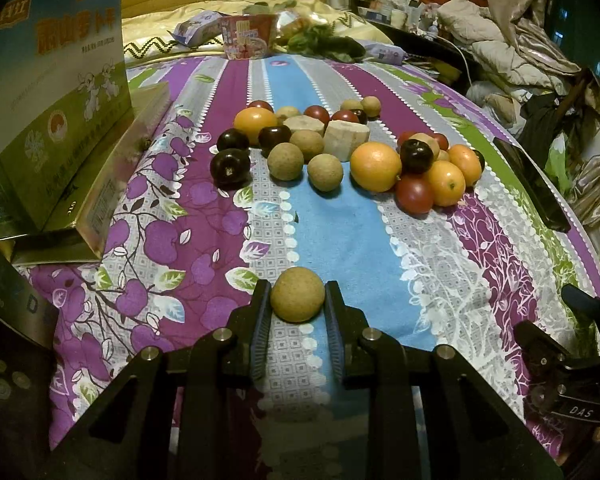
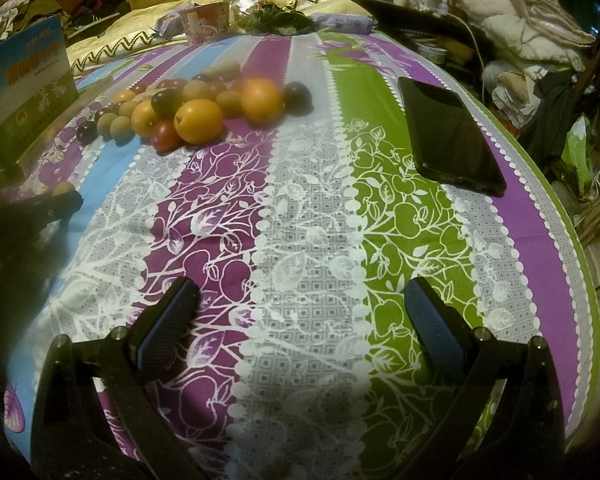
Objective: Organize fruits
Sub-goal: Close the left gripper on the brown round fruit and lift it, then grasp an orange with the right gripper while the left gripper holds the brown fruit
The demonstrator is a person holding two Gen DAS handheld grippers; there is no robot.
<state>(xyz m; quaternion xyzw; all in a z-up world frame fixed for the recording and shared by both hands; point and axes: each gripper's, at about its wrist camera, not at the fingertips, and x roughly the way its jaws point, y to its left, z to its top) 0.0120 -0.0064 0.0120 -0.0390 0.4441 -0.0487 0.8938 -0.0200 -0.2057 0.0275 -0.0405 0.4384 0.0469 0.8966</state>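
My left gripper (image 1: 297, 298) is shut on a round tan longan (image 1: 297, 294), low over the striped bedsheet. Farther up the bed lies a pile of fruit: oranges (image 1: 375, 166), dark plums (image 1: 230, 167), red cherry tomatoes (image 1: 414, 193), more longans (image 1: 285, 161) and a cut banana piece (image 1: 347, 139). In the right wrist view the same pile (image 2: 198, 120) lies far to the upper left. My right gripper (image 2: 302, 300) stands wide open over bare sheet with nothing between its fingers. At that view's left edge the left gripper (image 2: 62, 196) shows with the longan (image 2: 63, 188).
A blue and green carton (image 1: 56, 92) stands at the left on a flat box. A black phone (image 2: 448, 132) lies on the sheet to the right. A noodle cup (image 1: 246, 36), packets and greens sit near the headboard. Clothes are heaped beyond the bed's right edge.
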